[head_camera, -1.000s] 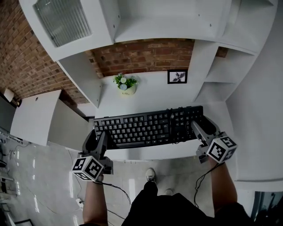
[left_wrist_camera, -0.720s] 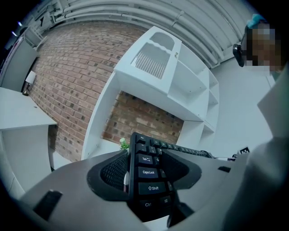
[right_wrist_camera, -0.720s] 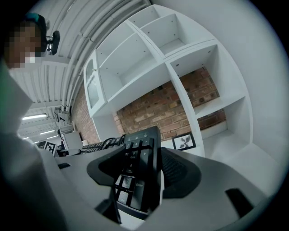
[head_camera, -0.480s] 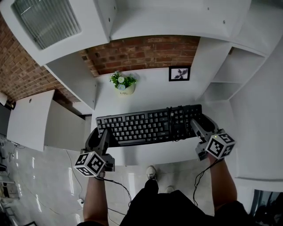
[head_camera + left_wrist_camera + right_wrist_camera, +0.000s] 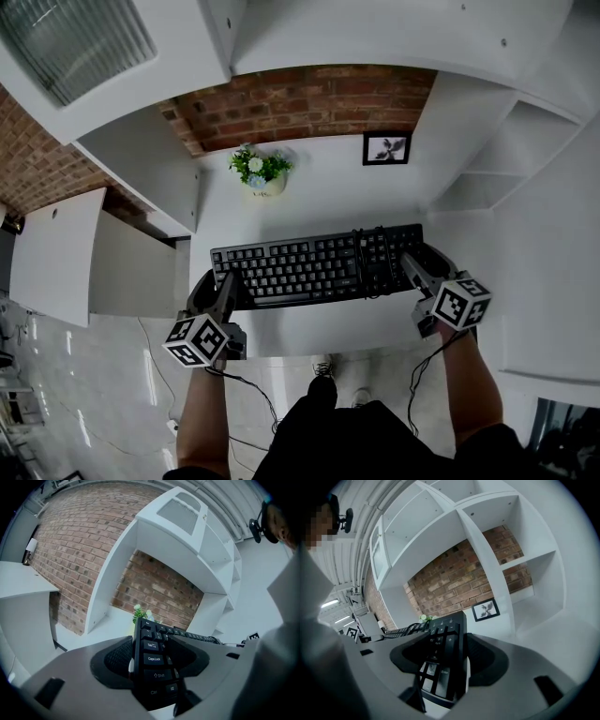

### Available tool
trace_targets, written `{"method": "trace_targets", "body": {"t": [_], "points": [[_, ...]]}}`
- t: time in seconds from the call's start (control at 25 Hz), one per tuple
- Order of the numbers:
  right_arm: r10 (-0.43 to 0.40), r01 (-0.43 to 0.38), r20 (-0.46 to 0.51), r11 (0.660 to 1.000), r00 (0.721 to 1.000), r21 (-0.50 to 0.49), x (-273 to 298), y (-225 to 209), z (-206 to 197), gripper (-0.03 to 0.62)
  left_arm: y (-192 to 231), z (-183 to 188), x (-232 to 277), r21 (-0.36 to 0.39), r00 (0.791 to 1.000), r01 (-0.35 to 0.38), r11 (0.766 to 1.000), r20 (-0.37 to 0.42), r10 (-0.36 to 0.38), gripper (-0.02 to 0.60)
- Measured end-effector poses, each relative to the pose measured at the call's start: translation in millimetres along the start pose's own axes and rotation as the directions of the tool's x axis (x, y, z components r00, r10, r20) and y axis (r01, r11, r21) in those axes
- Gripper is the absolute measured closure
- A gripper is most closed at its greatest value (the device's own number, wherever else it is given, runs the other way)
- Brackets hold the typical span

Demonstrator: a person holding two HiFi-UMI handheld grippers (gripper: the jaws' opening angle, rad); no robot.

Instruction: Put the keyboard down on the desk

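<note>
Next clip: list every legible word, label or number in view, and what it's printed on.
"Tab": keyboard key, left gripper view.
"Caps Lock": key below it.
"Shift": next key down.
"Ctrl": key below that, faint.
"Enter": keypad, right gripper view.
Other key legends: too small or blurred.
Cube markers: patterns, no words.

keyboard (image 5: 314, 267): black, with white lettering on the keys
table (image 5: 309, 202): plain white
left tool (image 5: 217, 289): grey body; cube patterned with black-and-white square markers
right tool (image 5: 424, 268): grey body; cube in the same black-and-white squares
brick wall (image 5: 300, 103): red-brown bricks, pale mortar lines
plant (image 5: 260, 169): green leaves, white and pale blue flowers, cream pot
picture (image 5: 386, 148): black frame, white ground, dark leafy print
shelves (image 5: 487, 159): white
floor (image 5: 94, 394): pale grey, glossy, faintly veined
</note>
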State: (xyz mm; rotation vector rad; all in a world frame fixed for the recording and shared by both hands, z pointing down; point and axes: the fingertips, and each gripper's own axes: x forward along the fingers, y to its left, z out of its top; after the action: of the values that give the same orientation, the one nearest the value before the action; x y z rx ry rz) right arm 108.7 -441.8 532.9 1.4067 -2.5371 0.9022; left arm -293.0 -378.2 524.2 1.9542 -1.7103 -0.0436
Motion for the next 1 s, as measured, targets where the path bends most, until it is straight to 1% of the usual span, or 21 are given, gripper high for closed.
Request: {"method": "trace_targets", "body": {"t": [0.28,0.6,0.8,1.0], "points": [[-0.035,0.038,-0.068,0.998,0.997,0.043,26.6,-19.4,-32.5,0.341,25.2,-30.6,26.7,-0.023,0.996,-0.025,0.999,-0.088,0.023,0.337],[-0.064,0.077,-0.156,0.994,0.986,0.081,52.7,-37.2,-75.9,0.341,55.1,-71.5,44.9,-0.054,0.98,-0.064,0.996,-0.191,0.053,0.337],[-0.08,0.102,-0.205,0.99,0.976,0.099,66.5,-46.9,-96.1,0.341,64.6,-97.7,56.2,-0.094,0.966,-0.06,0.994,-0.255,0.034,0.337],[-0.099,0.126,-0.238,0.986,0.966,0.105,77.0,-53.0,-108.5,0.34,76.0,-110.3,66.8,-0.107,0.956,-0.066,0.992,-0.291,0.033,0.337]]}}
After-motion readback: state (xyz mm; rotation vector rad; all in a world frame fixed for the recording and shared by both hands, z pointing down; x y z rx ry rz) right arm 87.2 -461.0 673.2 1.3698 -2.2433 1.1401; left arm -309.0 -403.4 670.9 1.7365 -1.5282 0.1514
